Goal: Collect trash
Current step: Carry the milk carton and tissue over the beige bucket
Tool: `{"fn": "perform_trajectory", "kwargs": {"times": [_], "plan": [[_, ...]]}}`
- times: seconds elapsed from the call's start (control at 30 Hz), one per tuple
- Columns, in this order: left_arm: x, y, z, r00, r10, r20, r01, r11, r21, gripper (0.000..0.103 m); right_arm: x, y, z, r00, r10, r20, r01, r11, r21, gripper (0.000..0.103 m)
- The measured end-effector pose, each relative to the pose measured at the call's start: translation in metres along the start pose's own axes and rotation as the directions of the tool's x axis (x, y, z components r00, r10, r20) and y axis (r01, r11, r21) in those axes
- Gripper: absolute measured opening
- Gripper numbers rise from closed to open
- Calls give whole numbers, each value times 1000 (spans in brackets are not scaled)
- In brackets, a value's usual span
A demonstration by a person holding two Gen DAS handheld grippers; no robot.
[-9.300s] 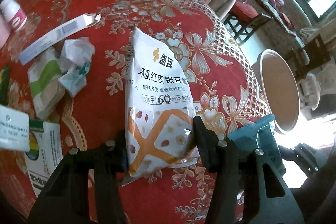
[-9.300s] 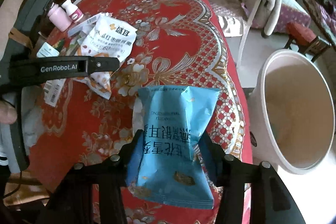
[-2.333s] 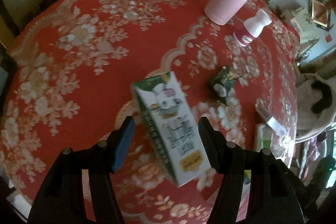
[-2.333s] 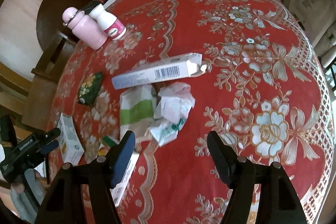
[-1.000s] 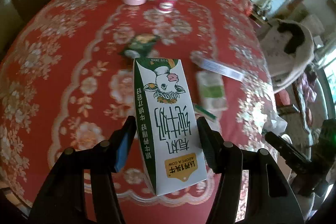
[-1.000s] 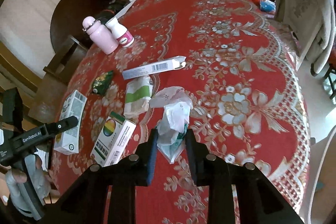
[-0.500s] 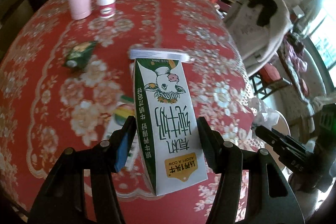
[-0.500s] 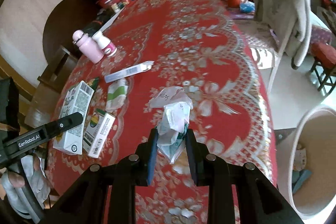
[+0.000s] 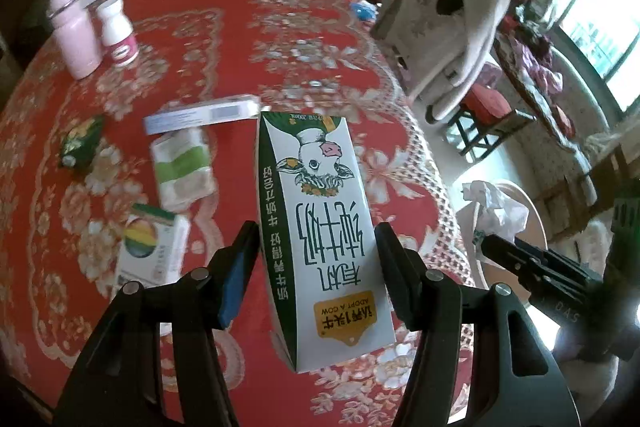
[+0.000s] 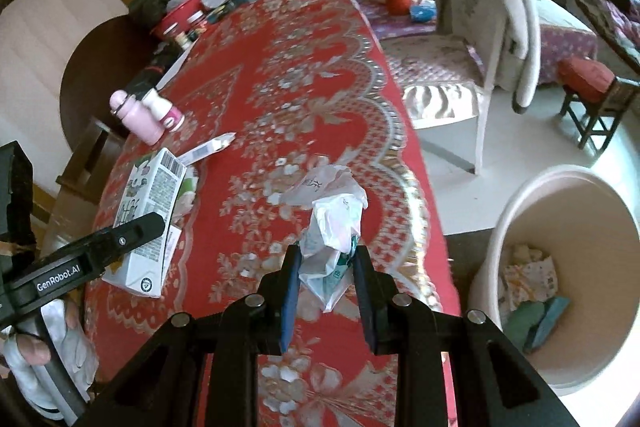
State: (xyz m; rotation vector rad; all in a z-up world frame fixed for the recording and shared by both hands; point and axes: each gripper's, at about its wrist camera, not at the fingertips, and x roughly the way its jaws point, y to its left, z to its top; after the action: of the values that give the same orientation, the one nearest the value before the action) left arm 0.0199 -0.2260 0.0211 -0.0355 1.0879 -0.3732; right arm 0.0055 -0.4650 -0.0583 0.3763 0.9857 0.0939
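Red floral cloth covers the worktop (image 9: 240,27). The left gripper (image 9: 316,243) clamps a white-and-green milk carton (image 9: 320,227), held above the cloth. The right gripper (image 10: 326,267) pinches a crumpled plastic wrapper (image 10: 332,223) near the worktop's edge, beside the beige bin (image 10: 560,195) holding trash.

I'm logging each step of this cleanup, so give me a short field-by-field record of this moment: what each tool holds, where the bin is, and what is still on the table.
left tool: shut on milk carton, held above the tablecloth
right tool: shut on crumpled wrapper
bin: on the floor past the table edge, some trash already inside
still on table: long flat box, green-and-white packet, small green packet, medicine box
also on table: pink bottle, white bottle
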Motion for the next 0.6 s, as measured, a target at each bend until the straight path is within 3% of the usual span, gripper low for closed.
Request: {"fn": "perform_trajectory", "kwargs": {"times": [0.6], "plan": [[16, -82, -2, 999, -51, -9, 52, 985, 165, 57, -41, -63, -18, 996, -80, 46, 74, 990, 124, 25]]}}
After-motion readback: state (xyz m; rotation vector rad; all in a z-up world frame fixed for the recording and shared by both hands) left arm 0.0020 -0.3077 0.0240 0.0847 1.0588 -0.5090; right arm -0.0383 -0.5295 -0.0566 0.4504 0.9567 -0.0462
